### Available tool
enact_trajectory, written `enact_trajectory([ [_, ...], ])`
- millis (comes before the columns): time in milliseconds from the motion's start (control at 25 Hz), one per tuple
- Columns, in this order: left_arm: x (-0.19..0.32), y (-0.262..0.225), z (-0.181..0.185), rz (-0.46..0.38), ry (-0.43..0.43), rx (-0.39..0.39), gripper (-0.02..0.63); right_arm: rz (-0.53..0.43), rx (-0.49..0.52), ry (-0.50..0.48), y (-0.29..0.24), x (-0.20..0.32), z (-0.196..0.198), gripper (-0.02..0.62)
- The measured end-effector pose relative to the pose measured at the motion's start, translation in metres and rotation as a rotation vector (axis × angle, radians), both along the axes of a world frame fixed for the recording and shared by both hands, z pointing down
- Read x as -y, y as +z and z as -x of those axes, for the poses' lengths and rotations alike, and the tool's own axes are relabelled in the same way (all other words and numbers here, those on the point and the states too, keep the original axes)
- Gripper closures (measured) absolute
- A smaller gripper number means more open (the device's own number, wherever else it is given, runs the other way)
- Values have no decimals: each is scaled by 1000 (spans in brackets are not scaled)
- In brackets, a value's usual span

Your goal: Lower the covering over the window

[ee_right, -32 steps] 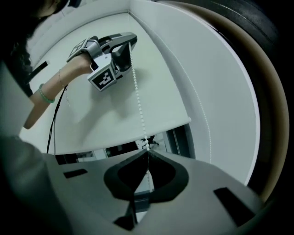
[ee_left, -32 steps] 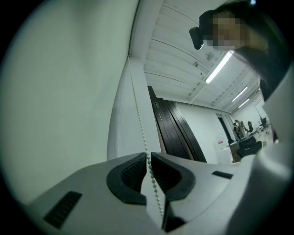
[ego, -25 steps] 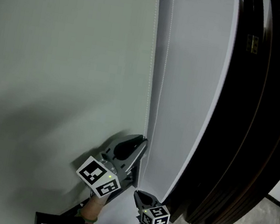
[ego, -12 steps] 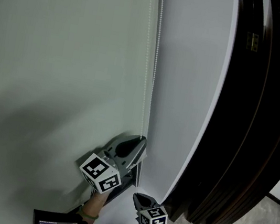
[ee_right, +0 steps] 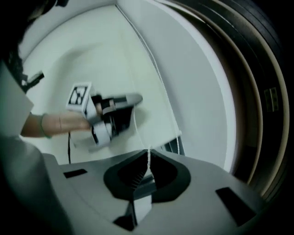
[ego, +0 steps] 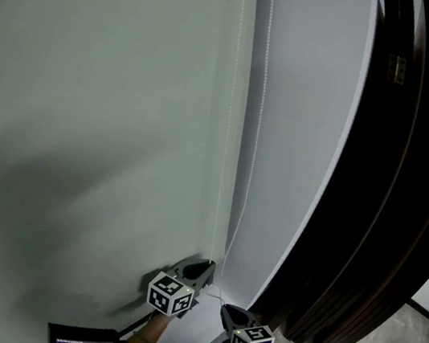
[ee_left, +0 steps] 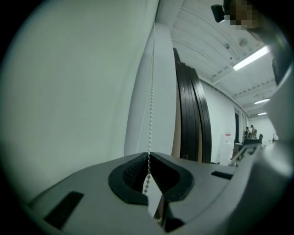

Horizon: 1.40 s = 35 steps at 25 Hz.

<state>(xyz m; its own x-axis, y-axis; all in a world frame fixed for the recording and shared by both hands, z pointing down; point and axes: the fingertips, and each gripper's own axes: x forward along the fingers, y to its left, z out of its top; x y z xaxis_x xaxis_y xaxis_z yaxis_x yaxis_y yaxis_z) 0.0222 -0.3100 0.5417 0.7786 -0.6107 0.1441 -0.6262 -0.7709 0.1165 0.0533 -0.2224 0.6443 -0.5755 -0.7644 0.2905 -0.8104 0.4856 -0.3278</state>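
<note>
Both grippers are clamped on the bead chain (ee_left: 150, 110). In the left gripper view, the left gripper (ee_left: 148, 158) has its jaws closed on one strand. A few beads hang loose inside the dark pads, and the rest runs taut straight away from the tips. In the right gripper view, the right gripper (ee_right: 148, 153) also has its jaws together on a strand. The picture is soft there, so single beads are hard to pick out.

In the head view both grippers are small and partly cut off at the lower edge. The left gripper (ego: 202, 269) and right gripper (ego: 228, 311) lie just beside each other. The chain (ego: 252, 132) between them is only a faint thread, so the grip cannot be read there.

The blind (ego: 87, 105), a pale green sheet, spreads to the left of the left gripper and far beyond it, with its top out of frame. Only the right gripper view shows a lower corner of the blind (ee_right: 178, 134) just beyond its tips, with a dark gap beneath. It also shows the left gripper (ee_right: 133, 103) side-on, held by a hand (ee_right: 50, 123).

To the right of the chain stand a white wall strip (ego: 301, 140) and then dark curved panels (ego: 389, 196). Only the left gripper view shows ceiling lights (ee_left: 250, 57) and tiny distant people (ee_left: 250, 132).
</note>
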Motion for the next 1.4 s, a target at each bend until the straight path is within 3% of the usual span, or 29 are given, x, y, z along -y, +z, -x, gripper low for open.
enact_trajectory([
  [120,-17,49,2,76,5,95,595,-141,88,-26,-79,13,-5,581],
  [240,-30,79,-1,141,9,111,595,-321,134,-65,-172,24,-5,570],
  [360,-42,99,-5,182,27,139,595,-479,130,-113,-254,31,3,517],
  [520,-73,139,-17,254,106,267,595,-615,94,-162,-323,48,19,494],
  [680,-107,185,-9,387,115,295,595,-663,126,-224,-360,53,34,494],
  [840,-114,191,-5,405,112,297,595,-683,177,-312,-380,42,53,495],
  [880,-112,191,-6,404,118,305,595,-688,180,-306,-382,42,54,512],
  [920,-111,191,-7,407,120,308,595,-694,187,-288,-382,44,53,571],
  [1160,-106,189,-5,434,123,185,594,-698,379,-188,-379,52,23,574],
  [1280,-106,183,-3,408,142,146,594,-713,347,-174,-375,53,21,574],
  [1400,-96,172,5,373,91,111,594,-666,231,-157,-340,64,29,574],
])
